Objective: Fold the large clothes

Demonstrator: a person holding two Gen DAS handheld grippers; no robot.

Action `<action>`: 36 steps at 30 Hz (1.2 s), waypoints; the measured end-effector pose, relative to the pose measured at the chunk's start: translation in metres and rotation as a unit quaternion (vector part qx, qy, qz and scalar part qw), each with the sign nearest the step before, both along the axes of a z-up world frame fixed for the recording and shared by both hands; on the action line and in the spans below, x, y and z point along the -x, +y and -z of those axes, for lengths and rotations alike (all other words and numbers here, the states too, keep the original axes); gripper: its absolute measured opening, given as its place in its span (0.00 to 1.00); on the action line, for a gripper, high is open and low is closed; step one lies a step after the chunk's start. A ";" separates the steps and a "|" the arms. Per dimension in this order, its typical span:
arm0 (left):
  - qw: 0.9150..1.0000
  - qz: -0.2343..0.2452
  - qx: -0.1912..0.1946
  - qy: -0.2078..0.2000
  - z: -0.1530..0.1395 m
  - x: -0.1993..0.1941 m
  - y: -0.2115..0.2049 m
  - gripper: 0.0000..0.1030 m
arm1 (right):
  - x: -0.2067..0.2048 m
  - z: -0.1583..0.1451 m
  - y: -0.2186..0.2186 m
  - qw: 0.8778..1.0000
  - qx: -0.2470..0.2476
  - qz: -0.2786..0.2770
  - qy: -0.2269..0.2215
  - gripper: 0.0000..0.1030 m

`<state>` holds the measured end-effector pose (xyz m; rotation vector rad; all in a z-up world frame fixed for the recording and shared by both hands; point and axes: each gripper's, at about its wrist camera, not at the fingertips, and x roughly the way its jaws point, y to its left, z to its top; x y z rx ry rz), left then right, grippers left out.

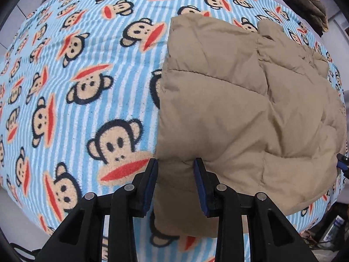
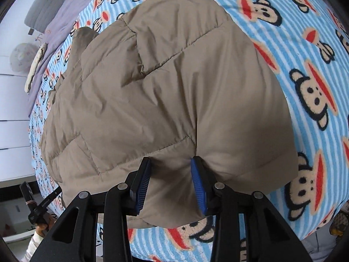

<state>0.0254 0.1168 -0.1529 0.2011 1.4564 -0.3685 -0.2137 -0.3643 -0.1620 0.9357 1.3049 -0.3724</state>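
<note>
One tan quilted puffer jacket [image 1: 240, 109] lies on one blue-striped monkey-print blanket [image 1: 76, 87]; two hand-held grippers, left hand-held gripper [image 1: 175, 166] and right hand-held gripper [image 2: 170, 163], each pinch its hem.

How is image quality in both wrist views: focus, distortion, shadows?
Left wrist: sharp, strong fisheye bulge bends the striped monkey blanket; even soft light on the tan puffer jacket, dark corners. Right wrist: equally sharp, same bulge; soft shading in the jacket's folds, brighter washed-out area at the left edge; no glare.
</note>
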 end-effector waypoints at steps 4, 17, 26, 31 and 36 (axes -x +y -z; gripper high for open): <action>0.999 -0.013 0.023 -0.019 -0.026 -0.003 0.007 0.35 | -0.003 -0.024 0.004 1.000 0.008 0.008 -0.017 0.42; 0.995 0.002 0.027 -0.091 -0.068 0.001 -0.020 0.88 | -0.062 -0.047 0.069 0.997 0.000 -0.061 -0.038 0.46; 0.996 -0.027 -0.011 -0.084 -0.055 -0.005 -0.019 0.88 | -0.079 -0.053 0.101 0.994 0.010 -0.106 -0.041 0.79; 0.997 -0.015 -0.013 -0.074 -0.050 -0.002 -0.020 0.88 | -0.086 -0.052 0.115 0.992 0.012 -0.117 -0.038 0.82; 0.998 -0.008 -0.016 -0.068 -0.046 -0.003 -0.021 0.88 | -0.088 -0.050 0.123 0.992 0.011 -0.117 -0.041 0.96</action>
